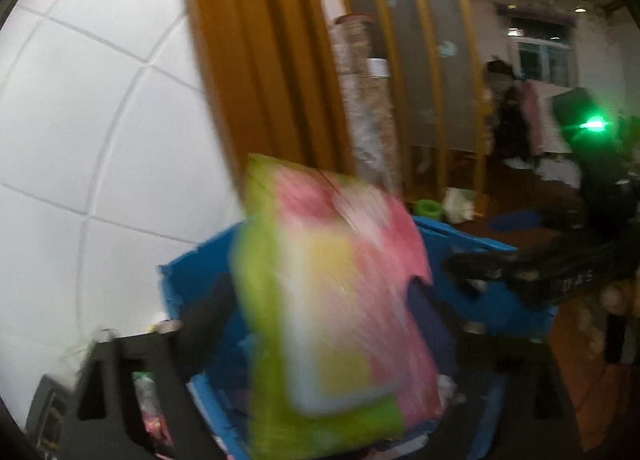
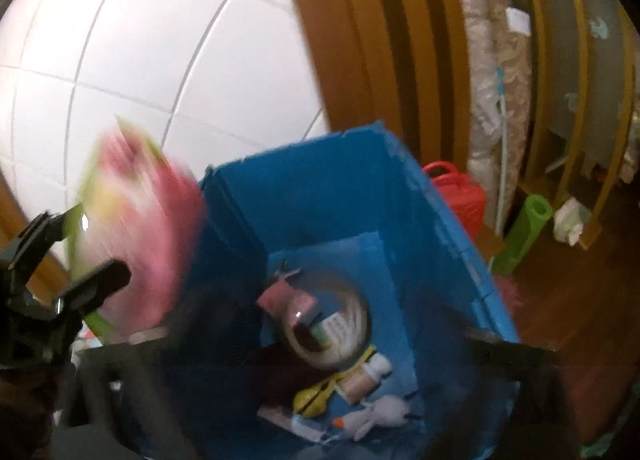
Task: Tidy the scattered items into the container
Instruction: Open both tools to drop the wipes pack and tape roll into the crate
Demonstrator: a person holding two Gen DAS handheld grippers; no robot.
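A pink and green soft pack (image 1: 336, 300), smeared by blur, hangs upright over the blue bin (image 1: 460, 236). It sits between the wide-apart fingers of my left gripper (image 1: 320, 328), and neither pad presses on it. The right wrist view shows that pack (image 2: 136, 228) at the bin's left wall (image 2: 320, 188), beside my left gripper (image 2: 82, 246). My right gripper (image 2: 316, 334) stands open above the bin with nothing between its fingers. It also reaches in from the right (image 1: 468, 270). In the bin lie a tape roll (image 2: 332, 320), a yellow clip (image 2: 316, 396) and a white toy (image 2: 380, 416).
A white tiled wall (image 2: 160, 40) and a wooden door frame (image 2: 360, 40) stand behind the bin. A red jug (image 2: 460, 196), a green roll (image 2: 520, 236), wrapped rolls (image 2: 496, 100) and crumpled white paper (image 2: 570, 220) sit on the wooden floor to the right.
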